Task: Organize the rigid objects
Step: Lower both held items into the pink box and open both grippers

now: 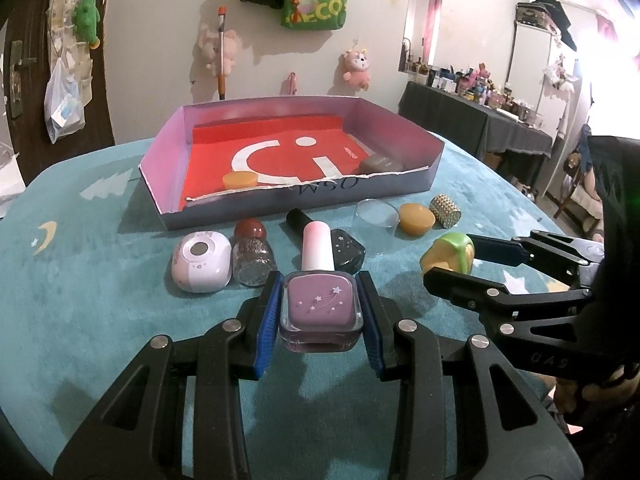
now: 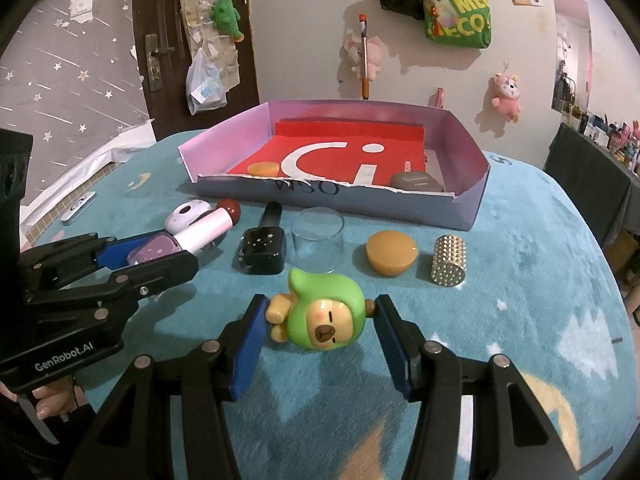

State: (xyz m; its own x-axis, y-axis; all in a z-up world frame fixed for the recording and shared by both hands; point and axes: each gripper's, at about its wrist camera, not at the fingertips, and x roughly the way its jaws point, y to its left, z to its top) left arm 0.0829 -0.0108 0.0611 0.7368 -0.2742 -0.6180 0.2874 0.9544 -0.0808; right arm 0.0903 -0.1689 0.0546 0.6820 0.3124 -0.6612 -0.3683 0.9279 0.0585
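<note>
My left gripper [image 1: 320, 280] is shut on a square purple nail polish bottle [image 1: 321, 312] with a pale pink cap, its blue pads pressing both sides. In the right wrist view, the same bottle [image 2: 160, 248] shows in that gripper [image 2: 160, 254]. My right gripper [image 2: 320, 304] is shut on a toy bear in a green hood [image 2: 326, 316]; its pads touch the toy's arm and its far side. A shallow box [image 1: 300, 196] with a red liner lies behind, holding an orange disc [image 1: 239, 179] and a grey case [image 1: 380, 163].
A row on the blue cloth before the box: white round device [image 1: 202, 262], glitter bottle with red cap [image 1: 254, 256], black nail polish [image 2: 262, 254], clear cup [image 2: 318, 240], orange dome [image 2: 392, 254], studded gold cylinder [image 2: 448, 262]. A cluttered dark table stands at far right.
</note>
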